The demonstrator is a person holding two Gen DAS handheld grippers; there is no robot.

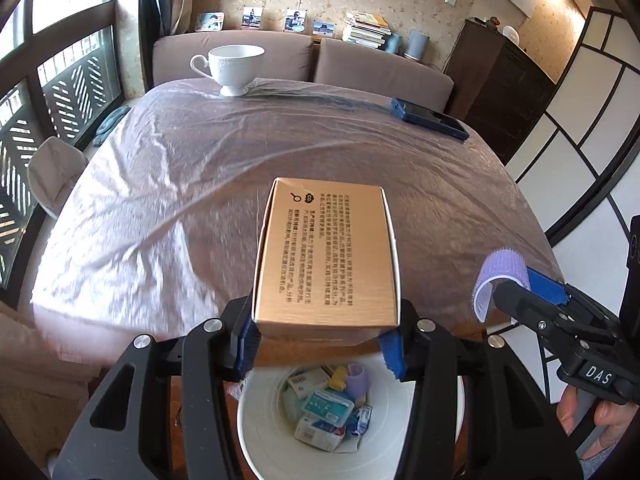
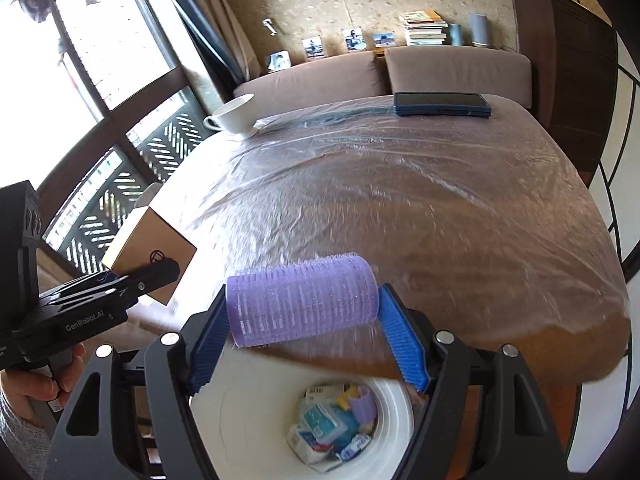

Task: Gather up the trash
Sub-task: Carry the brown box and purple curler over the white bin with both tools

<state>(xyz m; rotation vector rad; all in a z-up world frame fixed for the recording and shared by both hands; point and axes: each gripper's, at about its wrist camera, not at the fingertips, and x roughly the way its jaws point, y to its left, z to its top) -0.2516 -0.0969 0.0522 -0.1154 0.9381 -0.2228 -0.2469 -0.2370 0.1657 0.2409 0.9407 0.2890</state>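
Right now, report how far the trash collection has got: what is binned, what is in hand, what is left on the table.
Done: the white round bin already holds small packets and boxes. In hand: the left gripper clamps a gold cardboard box, and the right gripper holds a purple hair roller, both near the table's edge above the bin, not yet dropped. Left on the table: only a white teacup and a dark blue phone, probably not trash.

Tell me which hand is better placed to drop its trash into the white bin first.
Probably right. The right gripper holds the purple hair roller at the table's edge, directly above the white bin. The left gripper's gold cardboard box mostly overhangs the plastic-covered table.
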